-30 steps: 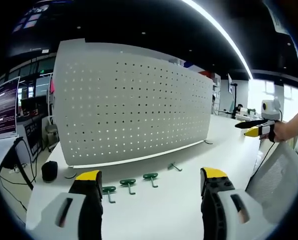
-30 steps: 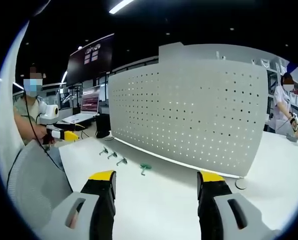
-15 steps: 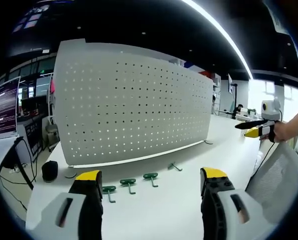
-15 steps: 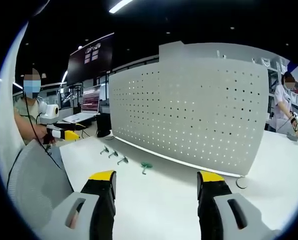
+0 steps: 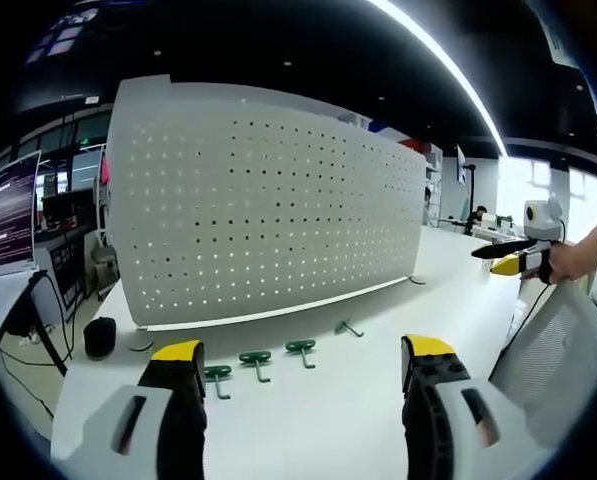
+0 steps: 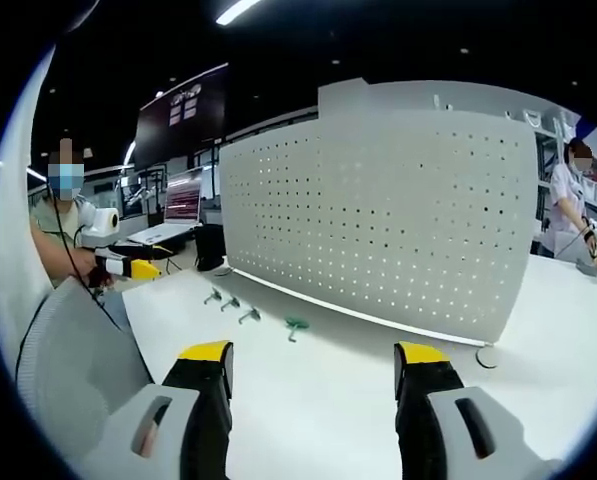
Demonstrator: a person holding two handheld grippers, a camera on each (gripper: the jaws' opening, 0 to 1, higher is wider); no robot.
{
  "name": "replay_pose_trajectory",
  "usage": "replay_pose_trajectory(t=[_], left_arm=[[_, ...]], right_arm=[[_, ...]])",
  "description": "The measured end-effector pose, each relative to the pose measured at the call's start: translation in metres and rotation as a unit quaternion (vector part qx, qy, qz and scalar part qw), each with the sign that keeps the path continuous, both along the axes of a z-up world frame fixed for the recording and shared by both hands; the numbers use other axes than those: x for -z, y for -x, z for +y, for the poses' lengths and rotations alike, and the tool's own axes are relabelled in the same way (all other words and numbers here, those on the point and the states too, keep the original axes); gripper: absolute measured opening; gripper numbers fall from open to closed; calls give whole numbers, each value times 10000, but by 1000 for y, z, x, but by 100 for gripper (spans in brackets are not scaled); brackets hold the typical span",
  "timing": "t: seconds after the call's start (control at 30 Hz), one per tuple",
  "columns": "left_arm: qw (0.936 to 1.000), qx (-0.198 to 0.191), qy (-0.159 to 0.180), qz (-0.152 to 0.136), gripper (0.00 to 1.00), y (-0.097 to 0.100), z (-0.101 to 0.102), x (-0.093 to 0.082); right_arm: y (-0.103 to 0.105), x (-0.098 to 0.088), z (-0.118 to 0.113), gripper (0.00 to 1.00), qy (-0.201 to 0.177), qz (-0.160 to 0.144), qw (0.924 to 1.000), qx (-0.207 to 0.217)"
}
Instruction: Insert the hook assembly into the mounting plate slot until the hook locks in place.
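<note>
A white pegboard mounting plate [image 5: 268, 200] [image 6: 378, 210] stands upright on the white table [image 5: 318, 420]. Several green hooks lie in a row in front of it: one [image 5: 216, 377], another [image 5: 255, 360], a third [image 5: 301, 349], and a smaller grey-green one [image 5: 349, 327]. From the right gripper view the nearest green hook [image 6: 295, 325] lies before the plate, with greyer ones [image 6: 230, 302] further left. My left gripper [image 5: 303, 375] is open and empty, short of the hooks. My right gripper [image 6: 313, 375] is open and empty too; it also shows at the far right [image 5: 513, 258].
A black round object [image 5: 99, 338] sits at the plate's left end. A grey mesh chair back [image 6: 73, 370] [image 5: 558, 350] stands beside the table. A person [image 6: 63, 215] sits at the left; another person [image 6: 568, 205] stands at the far right. Monitors [image 5: 8, 210] line the background.
Both views have shifted a little, so the hooks and plate sit slightly differently in frame. Nothing on the table has moved, and both grippers stay open.
</note>
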State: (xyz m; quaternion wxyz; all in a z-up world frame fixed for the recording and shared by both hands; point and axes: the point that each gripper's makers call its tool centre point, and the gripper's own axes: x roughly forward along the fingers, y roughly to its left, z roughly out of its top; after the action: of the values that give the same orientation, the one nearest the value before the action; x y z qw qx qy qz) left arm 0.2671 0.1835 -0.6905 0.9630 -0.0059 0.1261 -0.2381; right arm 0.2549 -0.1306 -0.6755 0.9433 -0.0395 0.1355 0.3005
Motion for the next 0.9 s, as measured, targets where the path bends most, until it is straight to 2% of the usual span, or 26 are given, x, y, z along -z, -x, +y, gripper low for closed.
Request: replay_pose_trajectory(t=[0.9], left_arm=[[9999,10,-34,102,83,4,1,5]], right_arm=[[5,6,5,63,-12,109,9999,-121]])
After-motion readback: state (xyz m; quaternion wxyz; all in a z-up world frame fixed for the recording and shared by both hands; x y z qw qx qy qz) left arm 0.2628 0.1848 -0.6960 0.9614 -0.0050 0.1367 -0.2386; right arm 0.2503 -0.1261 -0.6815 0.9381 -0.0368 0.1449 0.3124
